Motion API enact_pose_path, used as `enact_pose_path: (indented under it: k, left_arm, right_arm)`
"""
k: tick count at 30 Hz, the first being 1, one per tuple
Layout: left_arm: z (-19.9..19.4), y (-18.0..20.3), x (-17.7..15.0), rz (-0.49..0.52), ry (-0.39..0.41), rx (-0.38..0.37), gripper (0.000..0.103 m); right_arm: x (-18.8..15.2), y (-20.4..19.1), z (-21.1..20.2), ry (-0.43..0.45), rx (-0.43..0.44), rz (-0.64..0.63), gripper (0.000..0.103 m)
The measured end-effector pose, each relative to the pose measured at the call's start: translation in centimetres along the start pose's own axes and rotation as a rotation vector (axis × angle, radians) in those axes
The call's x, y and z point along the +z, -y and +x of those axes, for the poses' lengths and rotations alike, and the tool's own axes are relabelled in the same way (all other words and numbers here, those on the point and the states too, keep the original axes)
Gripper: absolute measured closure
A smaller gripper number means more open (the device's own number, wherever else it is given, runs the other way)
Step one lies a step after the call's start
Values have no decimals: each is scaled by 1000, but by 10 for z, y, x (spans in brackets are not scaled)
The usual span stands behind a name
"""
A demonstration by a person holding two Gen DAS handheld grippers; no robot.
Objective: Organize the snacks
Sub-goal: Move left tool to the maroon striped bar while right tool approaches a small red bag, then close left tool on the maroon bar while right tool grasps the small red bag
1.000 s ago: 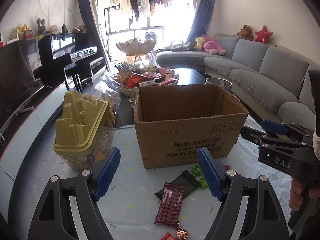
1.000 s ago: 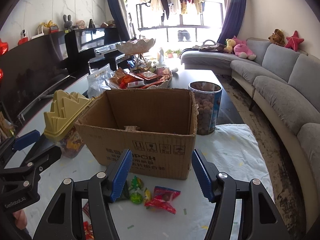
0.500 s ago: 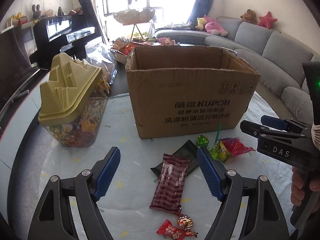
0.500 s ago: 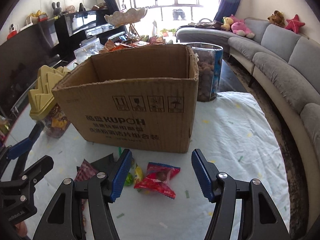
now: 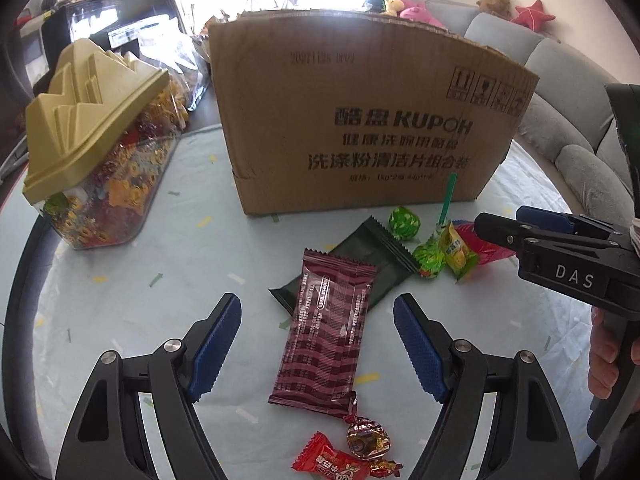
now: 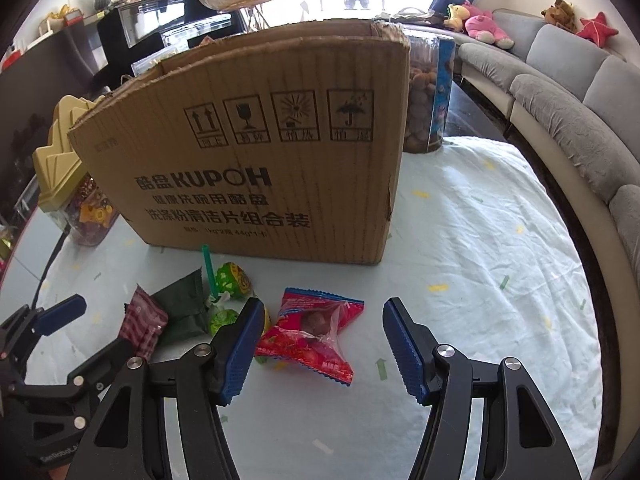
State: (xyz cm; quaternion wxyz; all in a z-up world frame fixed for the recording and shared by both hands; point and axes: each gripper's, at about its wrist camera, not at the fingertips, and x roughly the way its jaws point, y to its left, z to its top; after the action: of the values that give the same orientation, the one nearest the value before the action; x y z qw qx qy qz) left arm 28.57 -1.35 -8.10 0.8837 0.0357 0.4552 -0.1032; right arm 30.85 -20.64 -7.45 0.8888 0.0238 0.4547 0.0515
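One cardboard box [image 5: 360,120] stands open-topped on the worktop [image 6: 480,240], snacks loose just before it. Both tongs, left [image 5: 318,344] and right [image 6: 318,344], are released and empty, poised over one maroon wafer packet [image 5: 328,328] and one red packet [image 6: 316,332]; next comes pinching each. Perhaps two green lollipops [image 5: 404,222] lie between.

The left hand-held gripper [image 5: 317,342] tilts downward, its jaws apart and empty; the right hand-held gripper [image 6: 319,345] tilts likewise, jaws apart, gripping nothing.
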Motion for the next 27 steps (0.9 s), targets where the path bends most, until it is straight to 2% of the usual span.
enact_pose_path:
  k: [8,11,17,18,19,20,23,27]
  left_arm:
    - [17,-2,-4,-1,-40,-13,26]
    - [22,-3,-5,-4,-50,-14,31]
    - [28,-8,-5,-26,-69,-29,49]
    - [28,-9,-6,-28,-71,-38,54]
    - [28,-9,-6,-30,-74,-50,58]
    - [27,-9,-7,-30,-75,-51,58]
    - [28,-8,-8,-28,-72,-49,60]
    - [25,-5,-8,-28,-70,-46,62]
  right_arm:
    - [-10,3,8,-39,-1,-4,41]
    - [-14,3,12,-56,-5,-7,44]
    - [-18,3,20,-82,-1,-7,49]
    - [-19,2,20,-82,1,-8,51]
    - [-20,2,20,-84,5,-8,58]
    - [-21,2,20,-80,-5,-13,68]
    - [-22,2,19,-82,9,-8,80]
    - [-24,1,17,-70,22,-5,80]
